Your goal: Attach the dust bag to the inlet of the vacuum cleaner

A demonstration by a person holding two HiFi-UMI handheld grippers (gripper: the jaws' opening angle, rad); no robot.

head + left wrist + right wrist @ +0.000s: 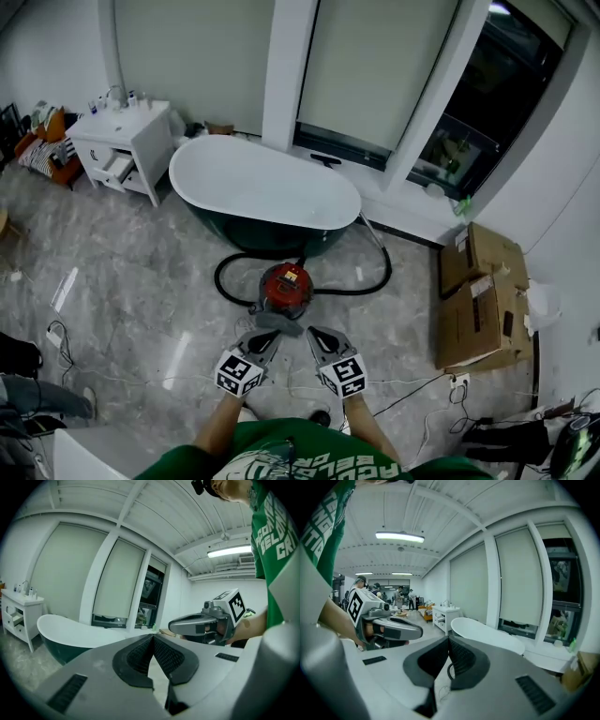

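Standing on the marble floor (141,281), the person holds both tools out in front at about the same height, with the marker cubes side by side. The left gripper (270,339) has its jaws pressed together and nothing between the pads (140,656). The right gripper (317,336) is the same, with its pads (461,660) together and empty.

Both gripper views look out roughly level at the room, not down at the floor. A bit of black hose (449,670) shows under the right pads.

Just past the tips in the head view, and below them, the red vacuum cleaner (286,286) sits on the floor. It lies close to the midline between the two tools, a shade toward the left one, so neither hand is clearly nearer. It is a round canister seen from above, with no obvious long axis, and its hose loops out to either side.

I can't pick out the dust bag. A grey patch (278,323) on the near side of the canister could be the bag or part of the machine. The inlet can't be made out either.

My judgement is that the next move is down and forward, with the jaws opening first.

Beyond the vacuum is the bathtub (202,155), then the window wall.
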